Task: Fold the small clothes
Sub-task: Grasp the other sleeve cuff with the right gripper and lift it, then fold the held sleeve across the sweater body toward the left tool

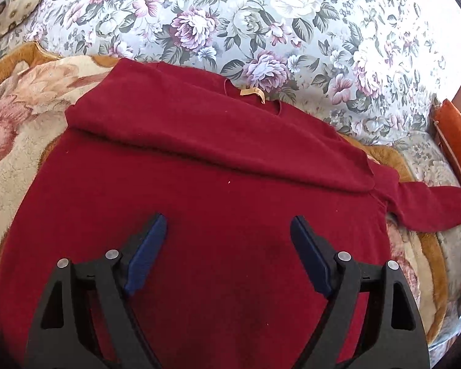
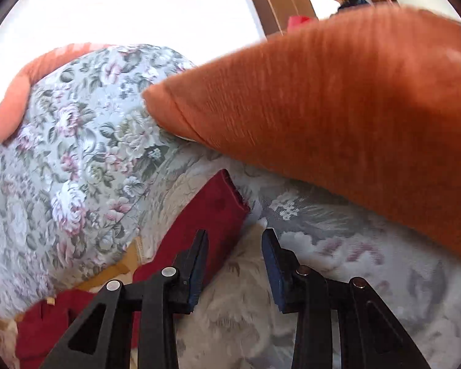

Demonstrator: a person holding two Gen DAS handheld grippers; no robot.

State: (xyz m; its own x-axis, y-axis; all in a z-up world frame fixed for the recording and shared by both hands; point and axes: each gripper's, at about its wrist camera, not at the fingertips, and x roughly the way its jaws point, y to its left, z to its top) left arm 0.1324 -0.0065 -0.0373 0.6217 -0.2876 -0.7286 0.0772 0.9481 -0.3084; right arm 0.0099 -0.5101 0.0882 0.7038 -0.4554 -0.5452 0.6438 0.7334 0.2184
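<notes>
A red sweater [image 1: 199,160] lies flat on a sofa [image 1: 261,15], one sleeve [image 2: 212,212] trailing right. The left gripper [image 1: 227,246] hovers spread above it; the right gripper [image 2: 233,258], also spread, nears the cuff beside an orange cushion [image 2: 338,107]. Soft and limp, probably light, it is best pinched at the cuff.

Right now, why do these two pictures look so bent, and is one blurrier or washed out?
Left wrist view: sharp, edges bowed by the fisheye lens, even light on the red sweater. Right wrist view: motion blur smears the orange cushion; the upper left is blown out white.
</notes>
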